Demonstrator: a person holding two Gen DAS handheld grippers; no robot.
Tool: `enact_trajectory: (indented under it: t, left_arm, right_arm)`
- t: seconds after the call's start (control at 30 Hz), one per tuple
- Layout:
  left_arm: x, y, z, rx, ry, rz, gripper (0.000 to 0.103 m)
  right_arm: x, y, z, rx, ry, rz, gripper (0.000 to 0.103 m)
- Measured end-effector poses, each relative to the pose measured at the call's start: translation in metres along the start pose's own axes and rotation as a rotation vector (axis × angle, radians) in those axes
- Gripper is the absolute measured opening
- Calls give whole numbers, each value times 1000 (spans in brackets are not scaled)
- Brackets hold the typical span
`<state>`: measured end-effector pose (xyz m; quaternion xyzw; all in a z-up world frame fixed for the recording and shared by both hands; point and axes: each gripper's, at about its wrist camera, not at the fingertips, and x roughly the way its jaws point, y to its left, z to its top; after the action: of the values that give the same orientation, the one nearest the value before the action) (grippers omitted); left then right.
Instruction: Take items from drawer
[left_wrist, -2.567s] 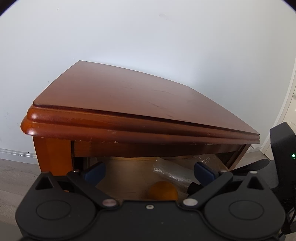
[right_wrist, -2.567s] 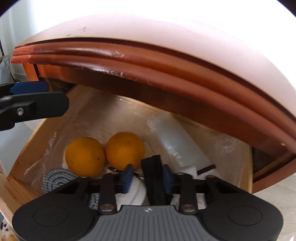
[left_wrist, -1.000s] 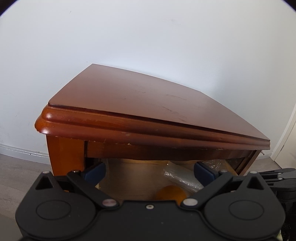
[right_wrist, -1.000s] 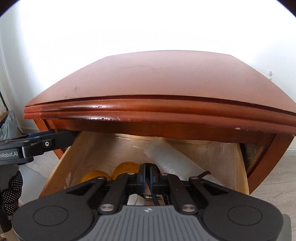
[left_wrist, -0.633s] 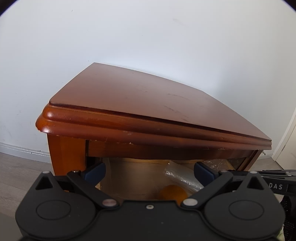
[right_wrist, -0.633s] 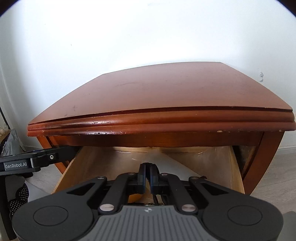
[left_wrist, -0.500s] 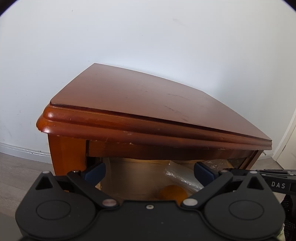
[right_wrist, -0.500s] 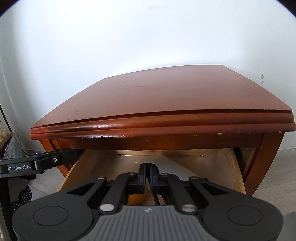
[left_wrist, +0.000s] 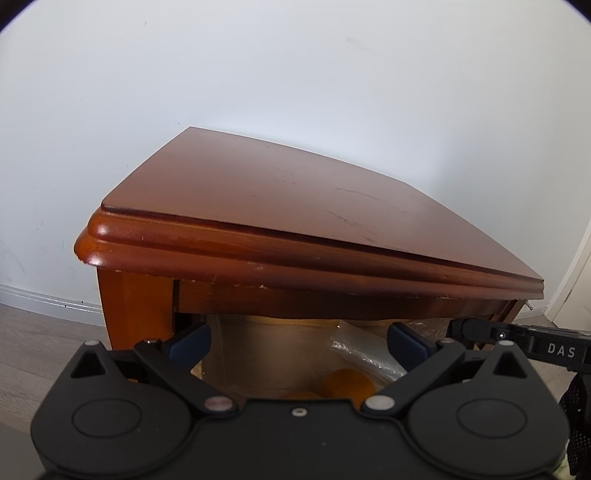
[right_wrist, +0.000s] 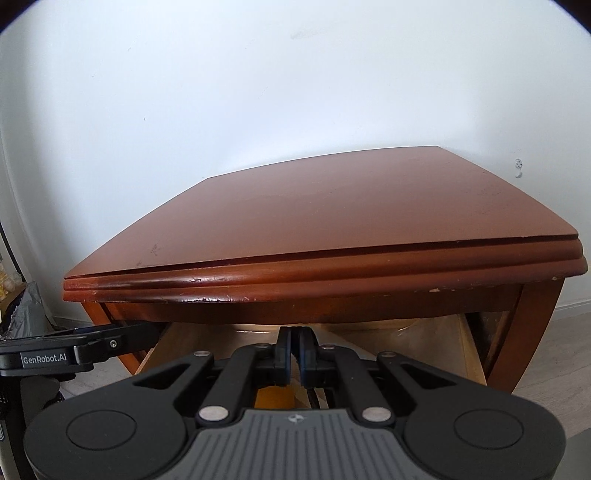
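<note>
The wooden drawer (right_wrist: 466, 354) is pulled out under the brown table (left_wrist: 295, 206). Inside lie two round oranges (left_wrist: 345, 382) beside one clear plastic roll (left_wrist: 364, 356). The left gripper (left_wrist: 298, 341) is spread wide; the right gripper (right_wrist: 295, 356) is pinched together on something dark I cannot make out

Two pieces of lettering can be read. In the right wrist view, white letters spelling "GenRobot.AI" stand on the black side of the left tongs (right_wrist: 85, 350), which reach in from the left edge beside the wooden bench (right_wrist: 332, 221). In the left wrist view, white capitals "DAS" stand on the black side of the right tongs (left_wrist: 517, 338), at the right edge of the frame.
</note>
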<state>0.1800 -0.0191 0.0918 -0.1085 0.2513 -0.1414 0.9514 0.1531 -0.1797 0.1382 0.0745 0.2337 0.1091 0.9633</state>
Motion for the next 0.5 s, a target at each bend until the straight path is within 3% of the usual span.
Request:
enact_trajectory:
  t: [0.23,0.5]
  left_arm:
    - [0,1,1,-1,1,-1,103]
    - [1,2,2,0,2,2,103]
  right_arm:
    - [-4,-7,-2,20,-36,-60,5]
    - [-10,-11,-4,39,-61,-60,5]
